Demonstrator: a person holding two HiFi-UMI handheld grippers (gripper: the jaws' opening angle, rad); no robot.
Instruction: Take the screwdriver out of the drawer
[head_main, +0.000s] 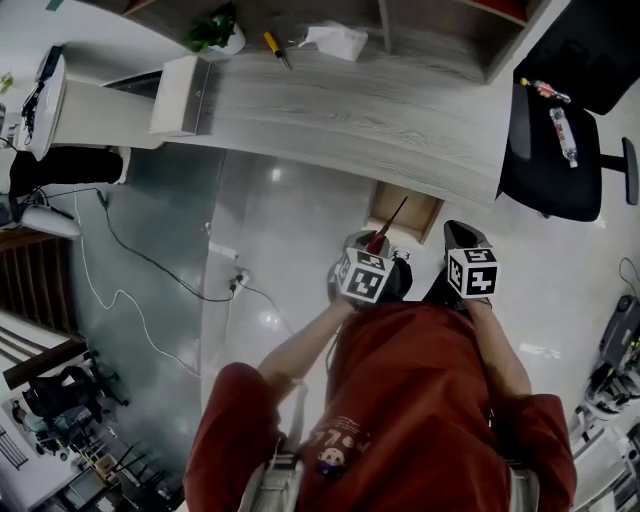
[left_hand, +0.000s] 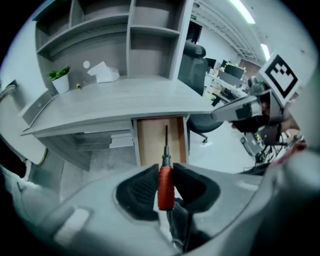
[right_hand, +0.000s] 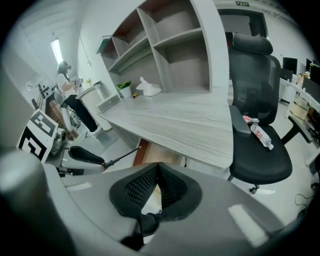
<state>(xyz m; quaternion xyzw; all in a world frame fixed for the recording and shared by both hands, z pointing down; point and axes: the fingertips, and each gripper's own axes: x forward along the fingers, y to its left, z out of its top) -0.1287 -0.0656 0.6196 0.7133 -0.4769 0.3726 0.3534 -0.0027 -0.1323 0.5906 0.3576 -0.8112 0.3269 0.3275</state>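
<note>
My left gripper (left_hand: 165, 167) has its two dark pads clamped on the red handle of the screwdriver (left_hand: 165, 187). The handle stands between them and the thin black shaft points straight out ahead. Past the shaft tip lies the open drawer (left_hand: 150, 145), its pale wooden floor showing under the edge of the grey desk (left_hand: 115, 105). From the right gripper view I see the tool held up in the air, its tip near the drawer's front edge.

My right gripper (right_hand: 156, 170) is closed with nothing between its pads; their tips meet. It is just beside the left one, and both marker cubes sit side by side in the head view, in front of the drawer.

A black office chair (right_hand: 255, 150) is at the desk's right end, with a plastic bottle (right_hand: 261, 135) lying on its seat. At the back of the desk are a small potted plant (head_main: 212, 30), a yellow-handled tool (head_main: 276, 48) and a crumpled white tissue (head_main: 335, 40).
</note>
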